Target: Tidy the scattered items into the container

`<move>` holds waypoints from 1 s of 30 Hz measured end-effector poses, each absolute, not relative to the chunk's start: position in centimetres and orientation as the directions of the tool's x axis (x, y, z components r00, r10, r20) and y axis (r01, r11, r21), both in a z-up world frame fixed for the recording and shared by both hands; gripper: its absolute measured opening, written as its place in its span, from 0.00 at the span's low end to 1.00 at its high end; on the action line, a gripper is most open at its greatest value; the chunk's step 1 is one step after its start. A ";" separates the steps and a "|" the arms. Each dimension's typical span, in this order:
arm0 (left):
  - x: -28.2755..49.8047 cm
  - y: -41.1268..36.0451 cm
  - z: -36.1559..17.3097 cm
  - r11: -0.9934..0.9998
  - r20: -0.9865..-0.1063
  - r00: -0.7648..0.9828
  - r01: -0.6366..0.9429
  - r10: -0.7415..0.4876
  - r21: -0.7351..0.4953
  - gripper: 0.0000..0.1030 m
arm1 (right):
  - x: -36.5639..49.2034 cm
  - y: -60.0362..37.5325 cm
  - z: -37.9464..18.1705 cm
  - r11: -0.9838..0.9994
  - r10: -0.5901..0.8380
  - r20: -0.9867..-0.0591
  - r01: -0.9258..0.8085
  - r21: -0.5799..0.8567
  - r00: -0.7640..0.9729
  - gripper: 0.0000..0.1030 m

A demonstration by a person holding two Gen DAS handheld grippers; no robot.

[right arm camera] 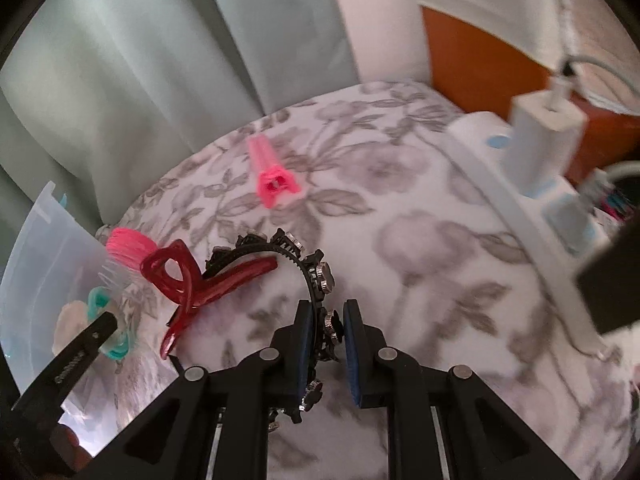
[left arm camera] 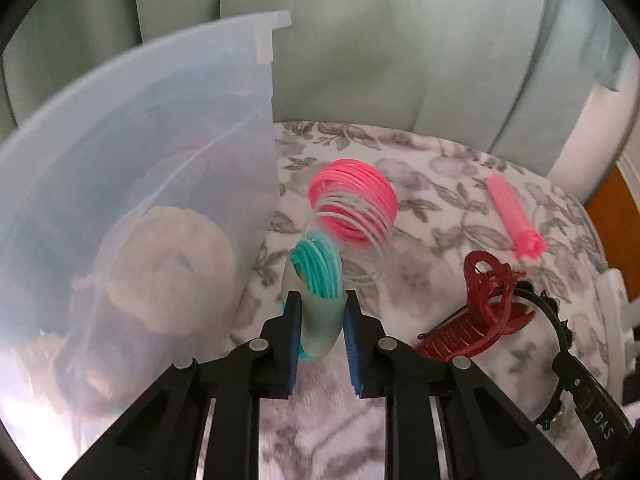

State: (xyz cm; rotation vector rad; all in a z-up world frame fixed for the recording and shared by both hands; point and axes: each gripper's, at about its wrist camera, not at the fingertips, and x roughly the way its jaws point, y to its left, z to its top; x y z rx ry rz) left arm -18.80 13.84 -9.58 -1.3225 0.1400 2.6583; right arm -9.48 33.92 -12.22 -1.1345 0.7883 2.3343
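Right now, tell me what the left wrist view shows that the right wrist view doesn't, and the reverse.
Left wrist only: the left gripper head-on, shut on the teal end of the spring coil, and the beige item deep in the clear container.
Right wrist only: the right gripper straddling the black headband, and the white charger.
Both: red claw clip, pink curler, floral blanket.

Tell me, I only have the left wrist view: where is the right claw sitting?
Observer: The right claw straddles the black studded plastic headband, one pad on each side of the band.
Operator: Anything further to its right?
Observer: A white charger block stands plugged into a white power strip at the edge of the floral cover.
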 end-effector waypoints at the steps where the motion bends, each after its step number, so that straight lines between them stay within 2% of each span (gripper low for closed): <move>1: -18.3 13.8 -9.4 -0.980 -0.798 -0.591 -0.200 0.116 0.006 0.20 | -9.0 33.9 -12.0 -0.744 0.127 -0.808 -0.594 0.305 -0.575 0.17; 10: -14.2 13.0 -5.7 -0.970 -0.770 -0.618 -0.245 0.158 -0.003 0.18 | -5.4 33.1 -9.2 -0.731 0.156 -0.789 -0.607 0.312 -0.594 0.17; 30: -7.7 8.5 4.8 -0.959 -0.631 -0.735 -0.279 0.249 -0.054 0.17 | 0.3 29.1 1.4 -0.757 0.195 -0.646 -0.532 0.379 -0.738 0.17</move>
